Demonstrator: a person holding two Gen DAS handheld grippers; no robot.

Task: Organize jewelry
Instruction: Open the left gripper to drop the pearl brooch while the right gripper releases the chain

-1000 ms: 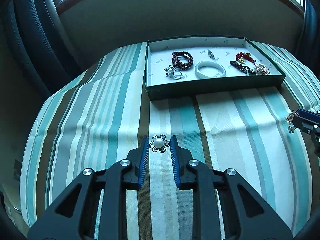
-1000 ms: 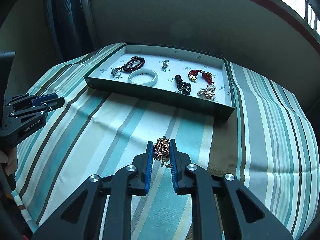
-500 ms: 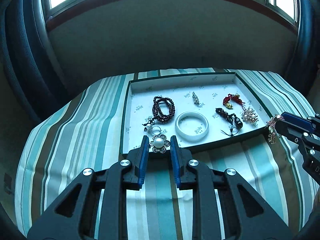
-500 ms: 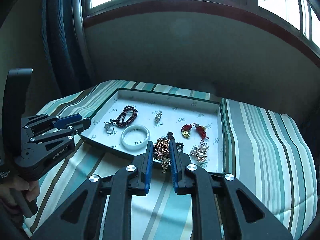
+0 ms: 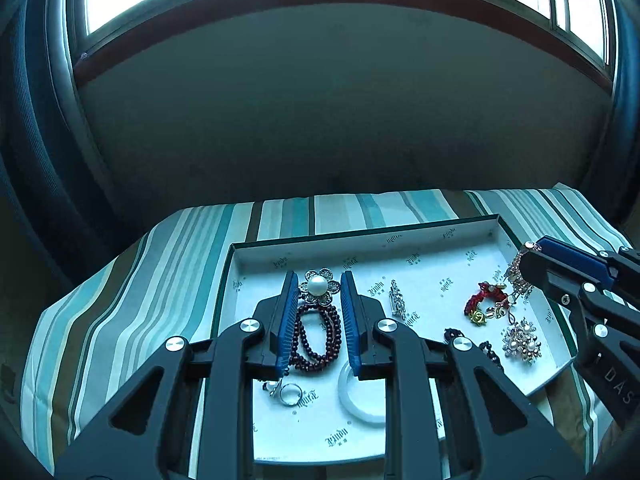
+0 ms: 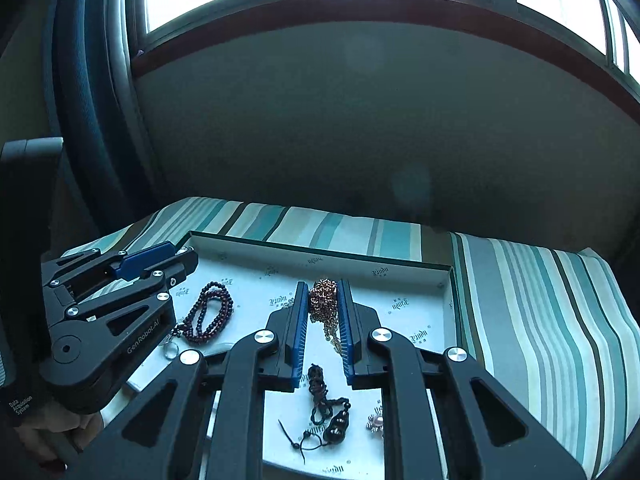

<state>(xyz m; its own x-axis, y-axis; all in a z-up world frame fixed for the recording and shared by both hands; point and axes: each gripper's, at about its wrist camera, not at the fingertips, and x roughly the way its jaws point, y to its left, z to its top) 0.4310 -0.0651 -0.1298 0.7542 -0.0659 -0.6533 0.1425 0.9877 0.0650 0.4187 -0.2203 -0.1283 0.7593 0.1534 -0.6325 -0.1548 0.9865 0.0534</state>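
Both my grippers have carried forward over the box (image 5: 400,236), left gripper (image 5: 319,288) clamping the pearl brooch (image 5: 319,286), right gripper (image 6: 323,300) pinching the gold chain (image 6: 322,300).

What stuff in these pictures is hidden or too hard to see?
- White bangle: left wrist view, its right part is behind the left gripper.
- Pearl cluster: right wrist view, mostly covered by the right gripper.
- Gold chain: bunched between the pads, so its shape is unclear.
- Tray: near edge hidden by gripper arms in both views.
- Tray print: too small to read.
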